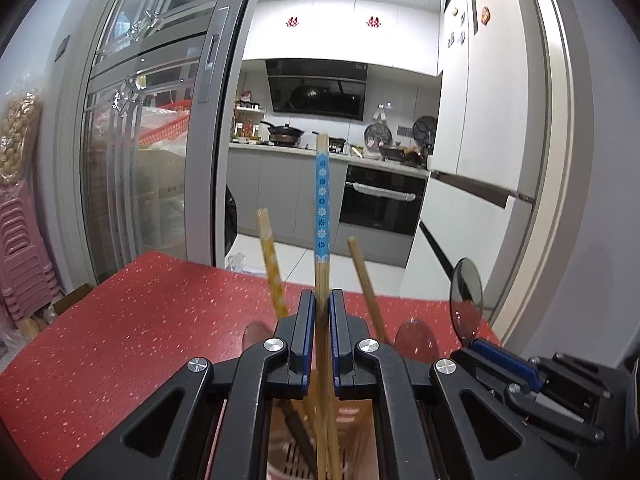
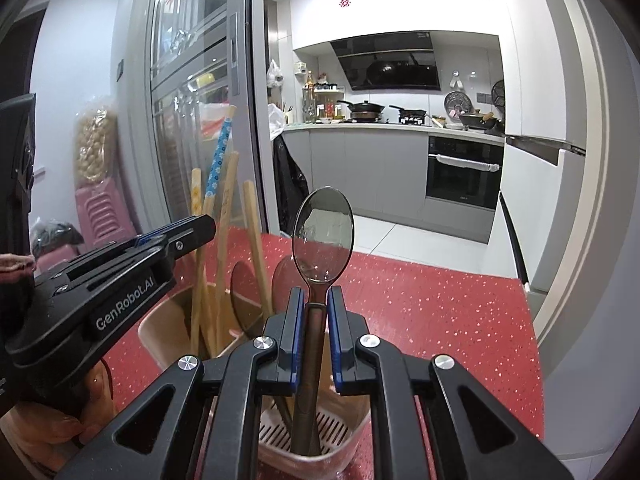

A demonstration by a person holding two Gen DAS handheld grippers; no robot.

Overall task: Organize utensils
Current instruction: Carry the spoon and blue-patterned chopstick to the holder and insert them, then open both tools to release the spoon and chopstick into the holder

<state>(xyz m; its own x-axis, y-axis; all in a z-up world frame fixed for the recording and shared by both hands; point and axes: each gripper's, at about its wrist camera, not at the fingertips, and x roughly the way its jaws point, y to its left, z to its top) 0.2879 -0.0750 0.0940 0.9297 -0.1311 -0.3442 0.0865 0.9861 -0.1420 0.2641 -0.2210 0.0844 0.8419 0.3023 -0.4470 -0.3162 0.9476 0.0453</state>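
My left gripper (image 1: pixel 321 300) is shut on a bamboo chopstick with a blue flowered band (image 1: pixel 322 208), upright, its lower end in the holder below. My right gripper (image 2: pixel 316 300) is shut on the handle of a smoky translucent spoon (image 2: pixel 322 236), bowl up, handle end in the pink utensil holder (image 2: pixel 160 326). The holder has two compartments: several chopsticks (image 2: pixel 256 248) stand in the left one, spoons in the right one over a slotted base. The left gripper (image 2: pixel 188 232) shows in the right wrist view, the blue chopstick (image 2: pixel 218 160) rising from it. The right gripper's fingers (image 1: pixel 504 364) and the spoon (image 1: pixel 466 300) show in the left wrist view.
The holder stands on a red speckled table (image 2: pixel 440 300). Two more chopsticks (image 1: pixel 272 268) lean either side of the left gripper. A second translucent spoon (image 2: pixel 284 280) stands in the holder. A glass sliding door (image 1: pixel 160 140) is at left; the kitchen lies beyond the table's far edge.
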